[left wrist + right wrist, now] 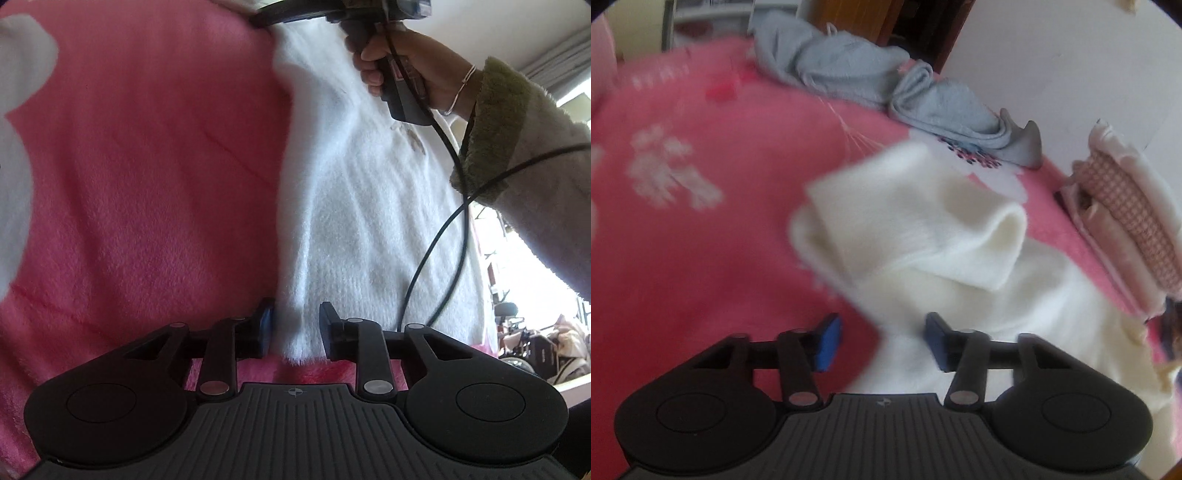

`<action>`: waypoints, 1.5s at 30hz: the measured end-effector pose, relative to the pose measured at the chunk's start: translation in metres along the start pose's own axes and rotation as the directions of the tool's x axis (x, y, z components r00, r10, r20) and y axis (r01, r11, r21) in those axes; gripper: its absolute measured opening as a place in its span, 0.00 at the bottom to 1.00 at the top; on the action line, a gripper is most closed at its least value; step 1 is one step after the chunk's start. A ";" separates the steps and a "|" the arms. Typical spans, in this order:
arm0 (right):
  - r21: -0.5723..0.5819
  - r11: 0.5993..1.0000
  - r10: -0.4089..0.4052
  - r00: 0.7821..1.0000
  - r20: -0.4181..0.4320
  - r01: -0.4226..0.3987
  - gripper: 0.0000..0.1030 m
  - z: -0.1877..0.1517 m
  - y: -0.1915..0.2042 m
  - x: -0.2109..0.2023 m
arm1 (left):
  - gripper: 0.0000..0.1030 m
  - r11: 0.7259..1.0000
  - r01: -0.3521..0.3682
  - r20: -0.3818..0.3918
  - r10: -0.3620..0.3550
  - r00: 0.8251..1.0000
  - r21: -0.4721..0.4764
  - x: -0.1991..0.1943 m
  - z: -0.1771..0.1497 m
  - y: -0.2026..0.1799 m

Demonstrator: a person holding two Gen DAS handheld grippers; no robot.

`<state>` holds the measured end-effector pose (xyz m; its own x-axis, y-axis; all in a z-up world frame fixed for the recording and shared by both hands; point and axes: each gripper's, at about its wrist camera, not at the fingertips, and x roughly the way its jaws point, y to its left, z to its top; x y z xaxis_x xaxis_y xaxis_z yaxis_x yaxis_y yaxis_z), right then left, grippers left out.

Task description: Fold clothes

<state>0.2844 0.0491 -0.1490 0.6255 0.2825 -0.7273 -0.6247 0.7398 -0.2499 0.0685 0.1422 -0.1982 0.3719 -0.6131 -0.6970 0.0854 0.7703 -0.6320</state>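
We are part-way through folding a fluffy white garment (369, 206) that lies spread on the pink blanket (140, 177) covering the bed. In the left wrist view our left gripper (295, 326) has its two pads standing either side of the garment's near hem, with the fleece bunched between them; the pads look clamped on that edge, though the pile hides the contact itself. Farther along the same garment, a hand (402, 66) in a fuzzy sleeve (517, 155) carries the other tool. In the right wrist view our right gripper (882, 341) has its jaws apart, with white fabric lying between the blue pads but no pad pressing on it; the picture is blurred, so we judge rather than see that it is not yet gripping. One part of the garment is already turned over onto itself, forming a doubled flap (916, 221) near the middle. We judge the main fold is still to do. A crumpled grey garment (849, 70) waits at the blanket's far edge, unfolded, beside a stack of bedding (1126, 218).
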 end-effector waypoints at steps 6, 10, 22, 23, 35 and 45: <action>0.289 0.952 0.060 0.987 0.146 -0.100 0.11 0.001 -0.041 -0.019 | 0.06 0.998 0.049 -0.014 -0.049 0.999 -0.029 0.003 -0.001 0.006; 0.503 0.821 0.146 0.951 0.274 -0.271 0.11 -0.010 -0.084 -0.022 | 0.05 0.995 0.092 -0.018 -0.093 0.995 -0.036 0.001 0.000 0.009; 0.484 0.827 0.199 0.955 0.222 -0.285 0.11 -0.018 -0.060 0.033 | 0.05 0.988 0.097 -0.055 -0.105 0.993 -0.118 0.003 -0.009 0.023; 0.475 0.834 0.211 0.958 0.192 -0.279 0.14 -0.013 -0.063 0.027 | 0.06 0.988 0.099 -0.055 -0.106 0.993 -0.117 0.002 -0.011 0.024; 0.170 0.936 0.308 0.951 0.038 -0.310 0.08 -0.076 0.013 -0.061 | 0.07 0.996 0.060 -0.044 -0.062 0.997 -0.064 -0.006 -0.017 0.009; 0.134 0.837 0.539 0.842 -0.029 -0.531 0.06 -0.160 0.073 -0.156 | 0.18 0.997 -0.044 -0.035 0.042 0.999 -0.060 -0.042 -0.022 0.016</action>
<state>0.0659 -0.0388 -0.1562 0.1763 0.6191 -0.7653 -0.7920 0.5508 0.2632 0.0334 0.1765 -0.1863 0.3430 -0.5859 -0.7342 0.0136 0.7847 -0.6197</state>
